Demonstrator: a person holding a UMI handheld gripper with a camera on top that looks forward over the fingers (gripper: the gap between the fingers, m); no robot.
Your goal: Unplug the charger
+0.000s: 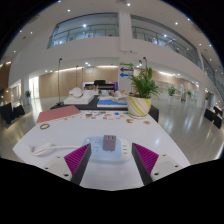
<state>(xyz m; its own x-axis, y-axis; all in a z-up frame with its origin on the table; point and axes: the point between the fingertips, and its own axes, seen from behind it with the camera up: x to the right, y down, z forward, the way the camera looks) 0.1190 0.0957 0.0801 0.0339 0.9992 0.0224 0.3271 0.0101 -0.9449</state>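
A grey charger is plugged upright into a white power strip lying on the white table. My gripper is open, with its magenta pads either side of the strip. The charger stands just ahead of the fingertips, between their lines, and neither finger touches it. A white cable runs left from the strip.
Farther along the table lie a pink board, a ring of tape, small parts and a box with a plant. Black chairs stand left and right.
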